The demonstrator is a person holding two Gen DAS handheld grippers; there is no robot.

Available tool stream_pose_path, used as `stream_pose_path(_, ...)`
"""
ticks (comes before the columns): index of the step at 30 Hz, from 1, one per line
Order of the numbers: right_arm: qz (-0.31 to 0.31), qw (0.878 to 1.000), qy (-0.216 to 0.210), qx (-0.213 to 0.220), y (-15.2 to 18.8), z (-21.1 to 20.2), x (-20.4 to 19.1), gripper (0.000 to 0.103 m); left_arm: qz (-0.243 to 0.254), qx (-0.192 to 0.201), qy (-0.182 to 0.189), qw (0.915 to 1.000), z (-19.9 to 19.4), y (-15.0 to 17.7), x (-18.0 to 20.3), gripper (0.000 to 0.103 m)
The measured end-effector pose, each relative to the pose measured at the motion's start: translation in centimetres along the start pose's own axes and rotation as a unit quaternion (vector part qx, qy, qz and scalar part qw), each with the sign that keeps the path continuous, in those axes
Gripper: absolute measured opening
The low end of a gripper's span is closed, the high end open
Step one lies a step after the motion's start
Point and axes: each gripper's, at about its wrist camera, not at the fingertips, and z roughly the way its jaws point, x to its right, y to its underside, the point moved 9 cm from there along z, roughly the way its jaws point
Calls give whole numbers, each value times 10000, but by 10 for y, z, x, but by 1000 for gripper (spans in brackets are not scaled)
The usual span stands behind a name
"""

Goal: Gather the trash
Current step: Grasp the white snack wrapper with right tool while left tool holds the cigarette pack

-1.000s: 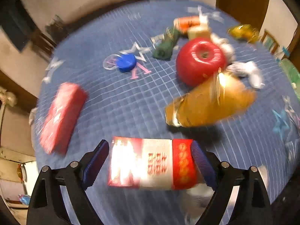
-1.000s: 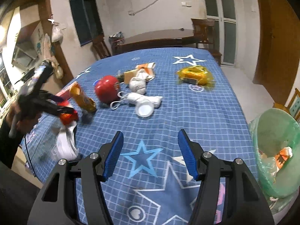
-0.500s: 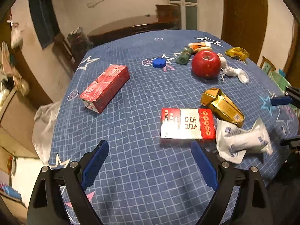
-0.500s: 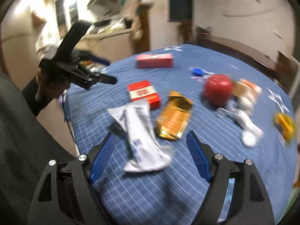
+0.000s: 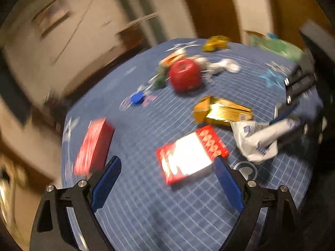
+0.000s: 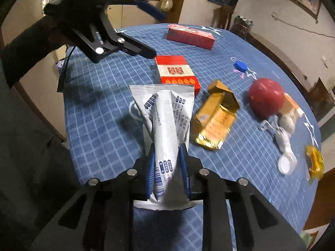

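White wrapper (image 6: 167, 125) between right hand-held gripper (image 6: 166, 174) pads

- Right gripper (image 6: 166, 172): a black angular frame is being shown, with ribbed blue pads (image 6: 150, 174) and round silver screws at the joints.
- Left gripper (image 5: 166, 185): the same black frame, blue serrated pads (image 5: 106, 185) and silver screws are being shown.
- Left hand (image 6: 81, 2): a black glove and a dark sleeve are being worn.

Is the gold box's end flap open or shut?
Open: the gold box lies flat on the tablecloth with its far-end flaps splayed apart.
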Motion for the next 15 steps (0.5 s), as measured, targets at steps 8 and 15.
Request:
stream_pose_path(8, 1219, 9919, -291, 224, 35, -50, 20, 20, 1396, -149, 975, 9853, 30, -1, 17, 90)
stream_pose_path(15, 2066, 9772, -406, 279, 40, -43, 36, 21, 2110, -545, 1605, 9627, 64, 16, 28, 91)
